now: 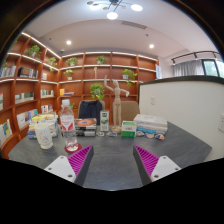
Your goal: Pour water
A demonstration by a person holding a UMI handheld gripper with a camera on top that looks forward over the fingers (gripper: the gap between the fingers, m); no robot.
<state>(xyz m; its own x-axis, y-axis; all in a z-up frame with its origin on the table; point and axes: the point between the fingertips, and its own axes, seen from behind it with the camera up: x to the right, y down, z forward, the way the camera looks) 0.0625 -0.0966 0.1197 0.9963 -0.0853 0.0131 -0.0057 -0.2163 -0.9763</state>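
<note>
The gripper (112, 160) hangs above a grey desk (115, 165) with its fingers spread wide apart and nothing between them. The magenta pads (80, 157) face each other across a bare stretch of the desk top.

Beyond the left finger, near the desk's far left part, stands a clear plastic water bottle (67, 124) with a red label and a white cap, upright. Just beside it, further left, is a clear cup (44, 134), also upright; whether it holds any water cannot be told. Behind these two rise some colourful boxes (42, 121).

Along the far edge of the desk lie other small things: a low packet (87, 125) just right of the bottle, a small green and white bottle (104, 120), a green box (127, 128) and a pale flat container (151, 124) further right. A wooden artist's mannequin (117, 103) stands behind the middle of the row.

Wooden shelves (100, 72) with lit compartments, plants and small items line the back wall. A white partition (180, 105) stands at the right, well beyond the right finger.
</note>
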